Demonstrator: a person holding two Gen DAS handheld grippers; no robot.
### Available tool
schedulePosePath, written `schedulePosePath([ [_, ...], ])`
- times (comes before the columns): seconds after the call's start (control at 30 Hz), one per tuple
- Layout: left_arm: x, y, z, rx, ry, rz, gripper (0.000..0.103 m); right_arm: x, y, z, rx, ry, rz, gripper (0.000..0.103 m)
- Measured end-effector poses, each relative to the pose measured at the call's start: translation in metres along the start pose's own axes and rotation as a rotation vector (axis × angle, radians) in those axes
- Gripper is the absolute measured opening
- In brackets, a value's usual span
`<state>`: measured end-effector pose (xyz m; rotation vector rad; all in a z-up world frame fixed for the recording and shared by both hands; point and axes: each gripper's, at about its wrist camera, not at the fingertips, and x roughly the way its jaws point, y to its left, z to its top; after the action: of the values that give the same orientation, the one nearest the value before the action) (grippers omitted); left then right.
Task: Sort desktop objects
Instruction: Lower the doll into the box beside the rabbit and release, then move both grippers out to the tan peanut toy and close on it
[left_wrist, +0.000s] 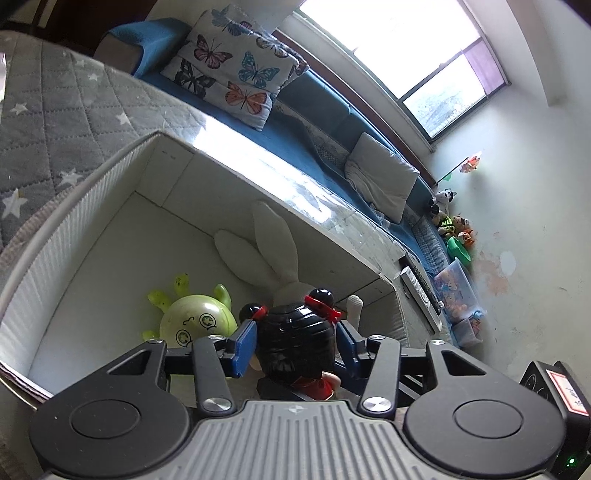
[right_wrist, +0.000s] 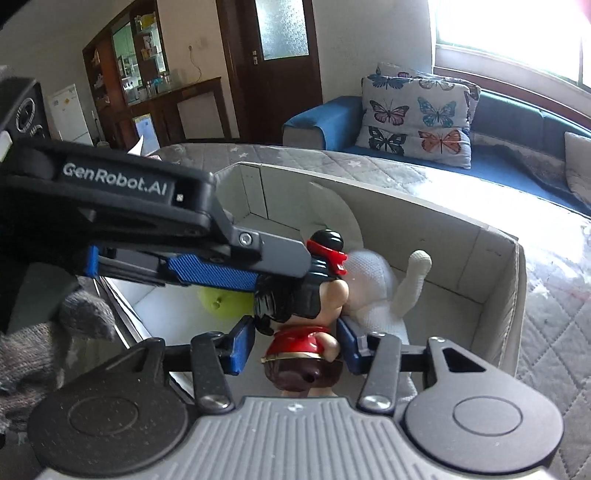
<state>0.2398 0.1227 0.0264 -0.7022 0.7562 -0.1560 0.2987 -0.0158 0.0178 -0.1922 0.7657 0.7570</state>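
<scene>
Glossy black-haired, red-bodiced doll figurine (right_wrist: 299, 317), clamped at the head by the left gripper (left_wrist: 295, 345) and at the body by the right gripper (right_wrist: 295, 341), suspended above the white cardboard box (right_wrist: 495, 236) for deposit.

Daylight was supplied by the window (left_wrist: 417, 55), blown out to white in both views. Strong glare was seen along the far rim of the box (left_wrist: 258, 162). Heavy fisheye bending was noted at the edges. The gloved hand (right_wrist: 44, 332) was rendered blurred; box interior evenly lit, shadows soft.
</scene>
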Motion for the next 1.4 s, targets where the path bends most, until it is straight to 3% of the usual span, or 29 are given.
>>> schedulePosePath([
  [0.43,-0.003,-0.011,-0.006,0.049,-0.012,0.041,0.048,-0.015,0.006,0.003,-0.022,-0.024,-0.028,0.05],
  [0.8,-0.035,-0.035,-0.028,0.151,-0.051,0.043,0.048,-0.06,0.007,-0.01,-0.002,-0.109,-0.057,0.051],
  [0.93,-0.045,-0.045,-0.044,0.192,-0.048,0.037,0.048,-0.081,0.013,-0.023,-0.009,-0.141,-0.073,0.063],
  [1.4,-0.064,-0.077,-0.105,0.326,-0.02,0.015,0.048,-0.14,0.045,-0.083,-0.081,-0.225,-0.151,0.084],
])
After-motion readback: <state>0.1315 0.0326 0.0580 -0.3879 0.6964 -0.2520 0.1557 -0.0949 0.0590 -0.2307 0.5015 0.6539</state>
